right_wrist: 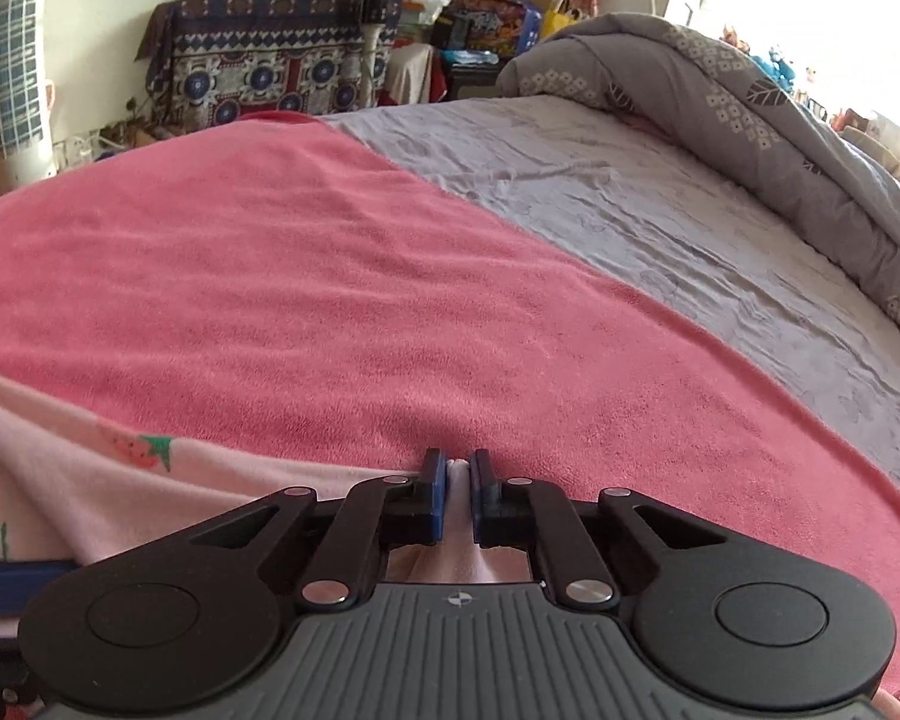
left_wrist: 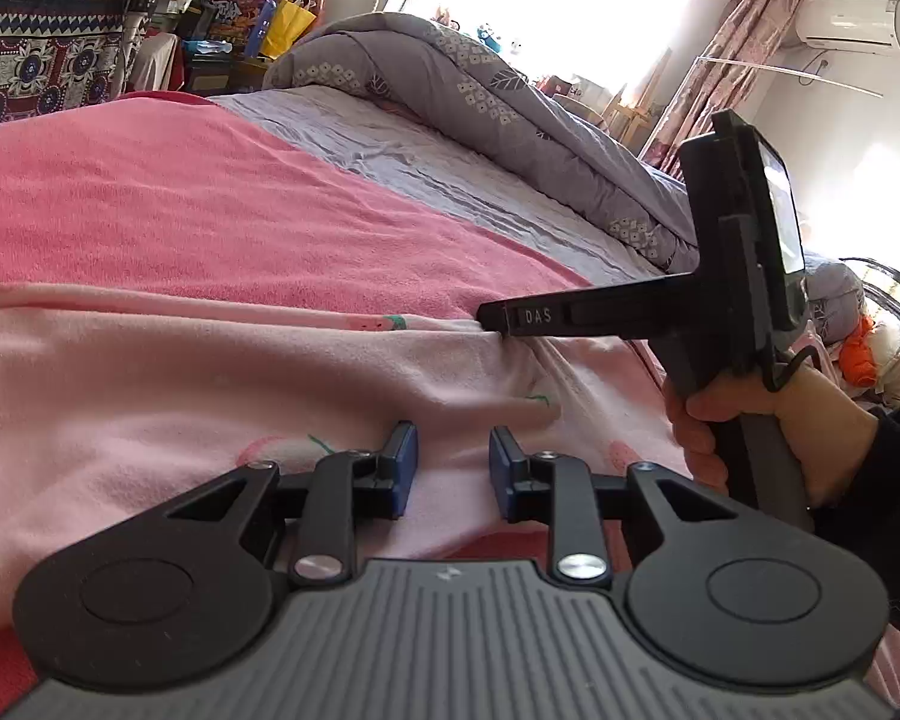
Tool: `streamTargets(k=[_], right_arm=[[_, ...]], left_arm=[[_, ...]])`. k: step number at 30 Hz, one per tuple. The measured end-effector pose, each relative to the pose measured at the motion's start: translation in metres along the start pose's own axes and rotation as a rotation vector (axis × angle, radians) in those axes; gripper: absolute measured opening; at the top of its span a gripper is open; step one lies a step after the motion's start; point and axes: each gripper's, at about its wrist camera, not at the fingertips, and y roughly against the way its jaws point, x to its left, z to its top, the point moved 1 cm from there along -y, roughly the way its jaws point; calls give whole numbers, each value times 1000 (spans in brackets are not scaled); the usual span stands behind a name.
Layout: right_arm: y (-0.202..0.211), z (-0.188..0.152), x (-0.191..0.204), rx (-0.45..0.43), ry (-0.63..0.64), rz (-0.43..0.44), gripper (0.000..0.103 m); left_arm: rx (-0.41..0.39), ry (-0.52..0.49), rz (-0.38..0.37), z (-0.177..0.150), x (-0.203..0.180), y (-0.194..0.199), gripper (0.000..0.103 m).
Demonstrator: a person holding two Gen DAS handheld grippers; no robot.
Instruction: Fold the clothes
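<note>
Pinching a fold of the pale pink garment (right_wrist: 459, 480) between the nearly closed blue pads of the right gripper (right_wrist: 459, 468), cloth bunching up between them at 6 o'clock in the right wrist view. Showing again in the left wrist view at 3 o'clock: right gripper (left_wrist: 491, 319) tip pressing into the garment (left_wrist: 210, 372) edge, a hand (left_wrist: 768, 420) wrapping the handle below. Hovering the left gripper (left_wrist: 453, 450) over the garment near 6 o'clock, jaws partly apart, pads (left_wrist: 405, 450) gripping nothing; cannot tell whether touching the cloth. Lying flat on the pink towel (right_wrist: 270, 276), garment spreading from 9 o'clock toward centre, strawberry print (right_wrist: 132, 450) showing near its far edge. Lying under the towel, grey sheet (right_wrist: 630, 210) running toward 2 o'clock, rolled grey quilt (right_wrist: 750, 96) sitting at 1 o'clock.
</note>
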Motion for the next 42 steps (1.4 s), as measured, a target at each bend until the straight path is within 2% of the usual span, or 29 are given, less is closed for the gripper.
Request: streamTargets(k=[4, 8, 10, 12, 13, 14, 15, 17, 18, 19, 20, 21, 26, 30, 32, 34, 36, 39, 42], right_arm=[[10, 10, -18, -53, -116, 52, 9], [21, 15, -39, -15, -196, 120, 10], [22, 14, -40, 3, -189, 120, 13], [21, 13, -38, 16, -174, 110, 22], [19, 12, -36, 24, -167, 111, 32], [17, 11, -34, 32, -161, 115, 37], [13, 9, -30, 52, -140, 110, 37], [6, 5, -20, 100, -90, 95, 36], [3, 1, -14, 95, -64, 75, 37], [3, -3, -8, 74, -42, 52, 33], [4, -4, -2, 52, -27, 34, 18], [4, -4, -1, 34, -38, 23, 11], [0, 0, -4, -16, -116, 18, 9], [10, 6, -19, -74, -159, 53, 8], [13, 15, -30, -110, -193, 47, 3], [9, 22, -39, -115, -227, 44, 3], [0, 23, -44, -89, -243, 79, 3], [-4, 17, -45, -55, -246, 210, 8], [7, 13, -27, -45, -149, 284, 17]], left_arm=[[-2, 12, -14, 0, 3, 1, 35], [-3, 14, -19, 0, 3, 1, 36], [-3, 17, -22, 0, 3, 1, 36], [-3, 18, -23, 0, 4, 1, 36], [-3, 19, -24, 0, 4, 1, 36], [-3, 19, -24, 0, 4, 1, 36], [-3, 19, -25, 0, 4, 1, 36], [-3, 20, -27, 0, 4, 1, 36], [-3, 20, -27, 0, 4, 2, 36], [-3, 20, -28, 0, 4, 2, 36], [-3, 20, -28, 0, 4, 2, 36], [-3, 21, -29, 0, 4, 2, 36], [-5, 28, -37, 0, 6, 2, 36], [-7, 31, -45, 0, 8, 3, 36], [-7, 29, -45, 0, 8, 3, 36], [-6, 29, -46, 0, 8, 3, 37], [-6, 30, -47, 0, 9, 2, 37], [-7, 31, -50, 0, 9, 3, 37], [-7, 32, -51, 0, 9, 3, 37]])
